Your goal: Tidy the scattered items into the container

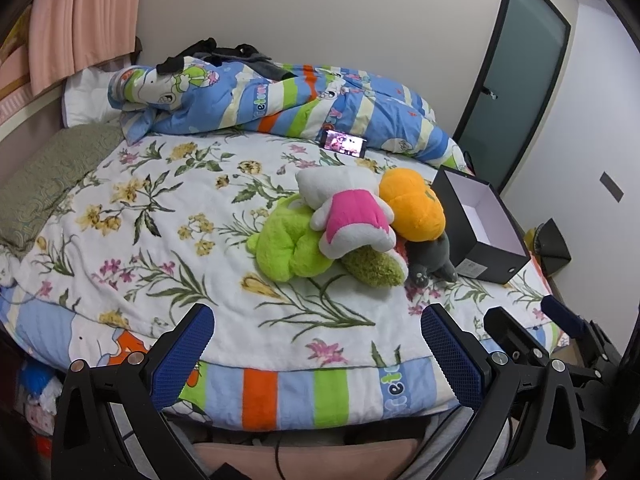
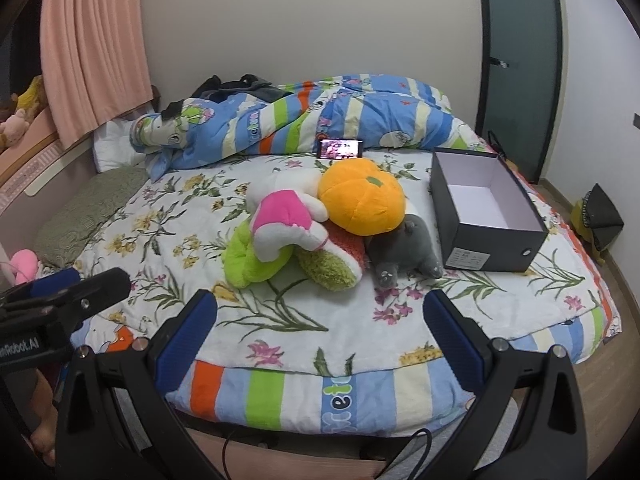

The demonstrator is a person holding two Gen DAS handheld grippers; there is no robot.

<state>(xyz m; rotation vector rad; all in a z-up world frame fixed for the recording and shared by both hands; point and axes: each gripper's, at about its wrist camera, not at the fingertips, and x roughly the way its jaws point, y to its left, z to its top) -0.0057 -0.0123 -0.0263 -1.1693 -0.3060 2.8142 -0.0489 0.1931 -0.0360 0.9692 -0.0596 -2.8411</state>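
Observation:
A pile of plush toys lies on the floral bedspread: a white and pink doll on a lime-green plush, an orange pumpkin plush, a watermelon-slice plush and a grey animal plush. An open, empty black box stands just right of the pile. My left gripper is open and empty over the bed's near edge. My right gripper is open and empty, also short of the pile.
A rolled striped quilt lies along the far side with a lit phone leaning on it. A grey-green pillow is at left. A glass door and a black floor object are at right.

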